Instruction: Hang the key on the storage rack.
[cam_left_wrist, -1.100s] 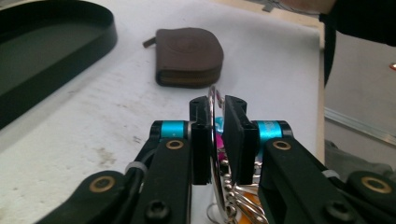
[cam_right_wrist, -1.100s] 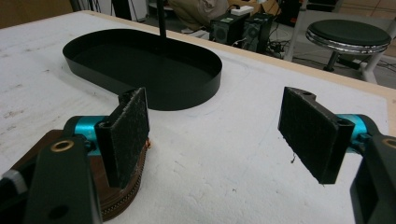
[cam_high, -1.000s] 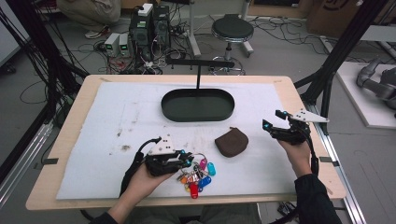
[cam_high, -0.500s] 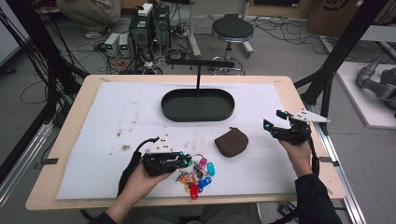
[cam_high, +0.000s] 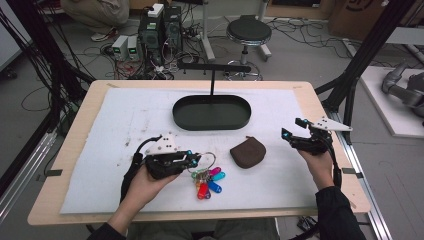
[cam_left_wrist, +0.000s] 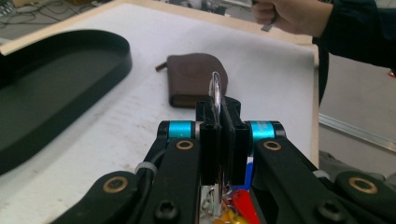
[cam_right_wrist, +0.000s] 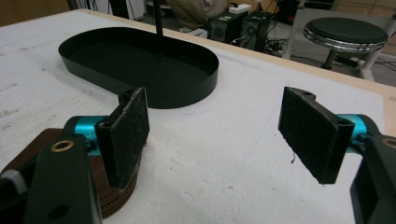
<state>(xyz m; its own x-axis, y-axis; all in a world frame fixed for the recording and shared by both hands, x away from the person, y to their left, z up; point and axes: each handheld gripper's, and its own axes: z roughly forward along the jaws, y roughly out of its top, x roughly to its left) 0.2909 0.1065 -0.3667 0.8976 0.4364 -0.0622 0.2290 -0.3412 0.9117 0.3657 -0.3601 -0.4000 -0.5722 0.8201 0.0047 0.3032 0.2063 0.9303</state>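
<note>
Gripping the key ring (cam_left_wrist: 215, 88) with our left gripper (cam_high: 192, 159) clamped tight, we have the bunch of keys (cam_high: 206, 180) near the table's front edge; carrying remains. Our right gripper (cam_high: 294, 129) waits, pads apart, beside the brown pouch (cam_high: 248, 152).

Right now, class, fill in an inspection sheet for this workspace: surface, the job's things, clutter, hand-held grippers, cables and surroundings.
Surface: wooden table under a white mat with small dark specks.
Job's things: key ring with coloured tags, some of them on the mat.
Clutter: brown pouch right of the keys; black oval tray with an upright post behind it.
Grippers: left hand-held gripper shut on the key ring; right hand-held gripper open, holding nothing, near the table's right edge.
Cables: one trails from each gripper; tangled leads on the floor.
Surroundings: stool, computer boxes, black frame posts.
</note>
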